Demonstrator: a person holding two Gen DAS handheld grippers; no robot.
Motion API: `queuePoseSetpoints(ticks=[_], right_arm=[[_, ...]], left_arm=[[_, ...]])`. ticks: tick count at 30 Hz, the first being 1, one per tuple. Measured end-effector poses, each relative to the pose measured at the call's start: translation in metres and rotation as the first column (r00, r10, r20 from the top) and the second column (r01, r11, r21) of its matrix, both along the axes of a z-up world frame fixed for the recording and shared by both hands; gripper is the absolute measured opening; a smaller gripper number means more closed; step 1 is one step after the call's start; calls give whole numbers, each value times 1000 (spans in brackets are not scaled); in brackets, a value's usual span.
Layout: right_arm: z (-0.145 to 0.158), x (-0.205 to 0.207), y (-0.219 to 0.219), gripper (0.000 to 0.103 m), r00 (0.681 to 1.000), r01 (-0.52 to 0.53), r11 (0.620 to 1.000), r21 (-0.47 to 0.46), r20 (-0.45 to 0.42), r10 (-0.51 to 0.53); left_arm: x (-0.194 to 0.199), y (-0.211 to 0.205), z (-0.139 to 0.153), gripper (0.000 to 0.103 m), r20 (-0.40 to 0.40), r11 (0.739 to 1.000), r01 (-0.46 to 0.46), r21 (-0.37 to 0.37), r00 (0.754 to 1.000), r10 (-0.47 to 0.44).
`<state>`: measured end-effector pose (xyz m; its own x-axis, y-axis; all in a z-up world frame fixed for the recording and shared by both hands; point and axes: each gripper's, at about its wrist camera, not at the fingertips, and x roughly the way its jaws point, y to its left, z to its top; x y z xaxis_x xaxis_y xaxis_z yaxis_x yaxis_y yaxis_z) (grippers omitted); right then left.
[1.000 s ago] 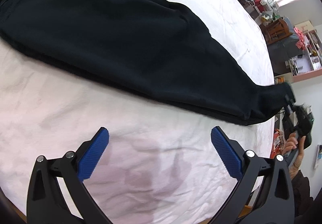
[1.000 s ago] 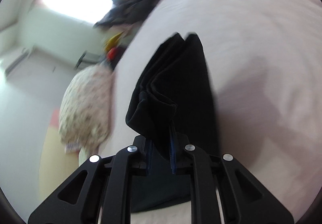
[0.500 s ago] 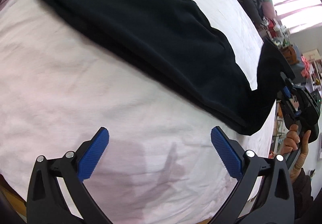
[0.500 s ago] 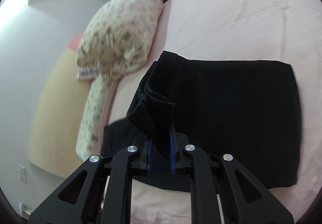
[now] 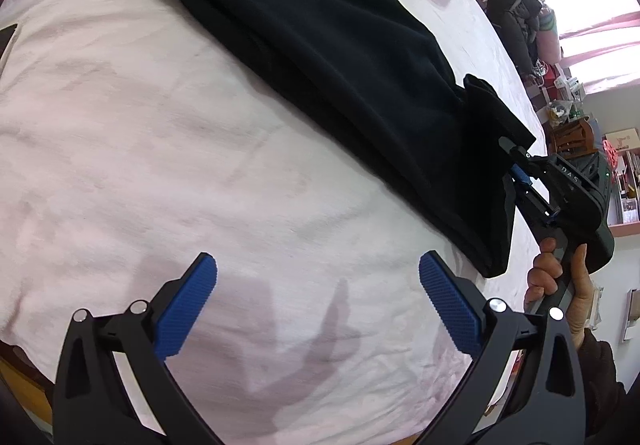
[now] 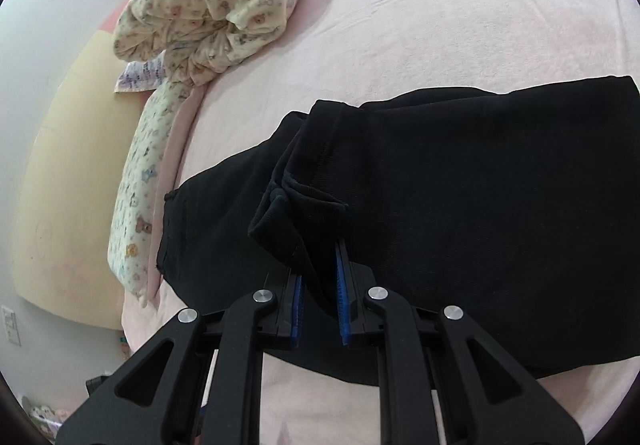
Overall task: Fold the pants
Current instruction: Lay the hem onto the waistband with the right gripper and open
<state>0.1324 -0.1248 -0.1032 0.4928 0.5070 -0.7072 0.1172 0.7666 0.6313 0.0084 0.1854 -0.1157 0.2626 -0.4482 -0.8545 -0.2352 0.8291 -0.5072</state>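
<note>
Black pants (image 5: 328, 57) lie lengthwise on a pink bed sheet (image 5: 160, 173), legs stacked, waistband at the far left. My right gripper (image 6: 318, 273) is shut on the pants' cuff end (image 6: 296, 213), lifted and carried back over the rest of the pants (image 6: 480, 205). In the left wrist view the right gripper (image 5: 516, 169) holds the raised cuff (image 5: 492, 113) at the right. My left gripper (image 5: 318, 281) is open and empty, hovering over bare sheet in front of the pants.
A bear-print folded quilt (image 6: 216, 1) and long pillow (image 6: 140, 181) lie at the bed's head. A beige headboard (image 6: 60, 165) stands behind. Dark clothes (image 5: 516, 5) and cluttered shelves (image 5: 592, 149) lie beyond the bed's right edge.
My right gripper has lifted the cuff end and carried it over the pants toward the waistband. My left gripper stayed open; its view swung so the waistband end is now nearer.
</note>
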Motion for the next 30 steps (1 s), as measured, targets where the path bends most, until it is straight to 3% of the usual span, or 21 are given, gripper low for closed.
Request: queuePoseSetpoints(ticks=[6, 8, 12, 23, 27, 30], right_arm=[[9, 9, 20, 15, 1000, -14, 1000, 21, 27, 13], [9, 11, 31, 15, 998, -47, 999, -10, 31, 47], [-7, 14, 45, 15, 997, -70, 997, -40, -29, 68], [-10, 16, 77, 15, 994, -106, 992, -72, -41, 103], [-27, 20, 103, 16, 982, -175, 964, -198, -106, 156], [-26, 21, 116, 16, 972, -229, 924, -306, -122, 200]], left_arm=[[5, 3, -2, 101, -5, 1000, -7, -10, 1000, 7], [5, 4, -3, 101, -5, 1000, -5, -13, 1000, 5], [6, 8, -4, 101, -9, 1000, -7, -19, 1000, 7], [4, 20, -11, 101, -21, 999, -31, -33, 999, 30], [6, 20, -12, 101, -24, 999, -16, -30, 1000, 15], [8, 22, -14, 101, -32, 999, -20, -36, 999, 18]])
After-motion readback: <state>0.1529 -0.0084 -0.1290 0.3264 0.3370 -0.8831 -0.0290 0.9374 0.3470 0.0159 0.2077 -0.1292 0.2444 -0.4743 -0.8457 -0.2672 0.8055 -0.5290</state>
